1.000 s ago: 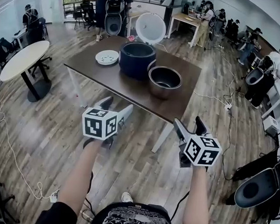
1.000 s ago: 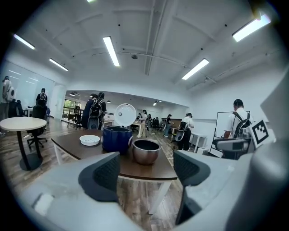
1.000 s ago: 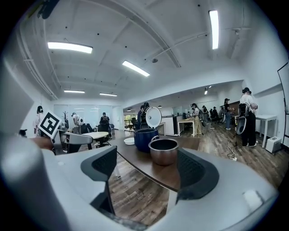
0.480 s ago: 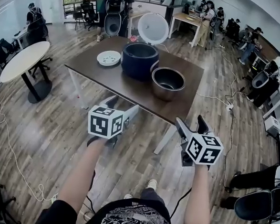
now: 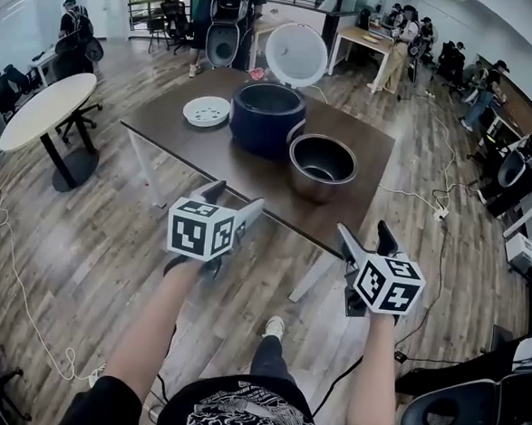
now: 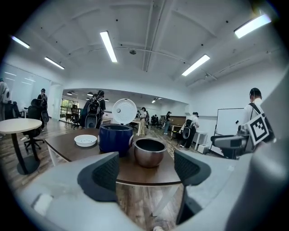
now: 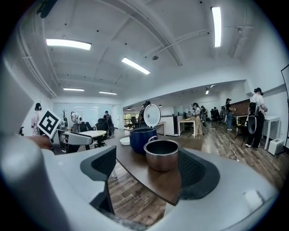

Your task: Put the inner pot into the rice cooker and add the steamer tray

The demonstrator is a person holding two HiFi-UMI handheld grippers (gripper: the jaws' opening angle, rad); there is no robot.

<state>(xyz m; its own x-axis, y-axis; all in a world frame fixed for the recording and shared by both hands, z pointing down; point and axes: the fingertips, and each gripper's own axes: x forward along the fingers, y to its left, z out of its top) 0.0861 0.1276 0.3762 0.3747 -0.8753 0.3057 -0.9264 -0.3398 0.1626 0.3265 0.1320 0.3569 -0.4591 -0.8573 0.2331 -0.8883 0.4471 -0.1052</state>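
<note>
A dark blue rice cooker (image 5: 266, 116) with its white lid (image 5: 296, 54) raised stands on the brown table (image 5: 242, 169). Beside it, nearer the table's right front edge, sits the metal inner pot (image 5: 321, 166), empty. A white steamer tray (image 5: 206, 111) lies left of the cooker. My left gripper (image 5: 229, 203) and right gripper (image 5: 362, 238) hang open in front of the table, short of its edge, holding nothing. In the left gripper view the cooker (image 6: 115, 139), pot (image 6: 149, 152) and tray (image 6: 85, 140) appear beyond the open jaws. The right gripper view frames the pot (image 7: 162, 154) and cooker (image 7: 142, 139).
A round white table (image 5: 44, 110) stands at the left. Cables trail over the wooden floor (image 5: 82, 249). Several people with similar gear stand around the room's far side and right edge, near desks (image 5: 378, 44) and chairs.
The table with the cooker and pot has drawn slightly nearer and shifted right in the head view as the person steps forward. Both grippers stay open and about level.
</note>
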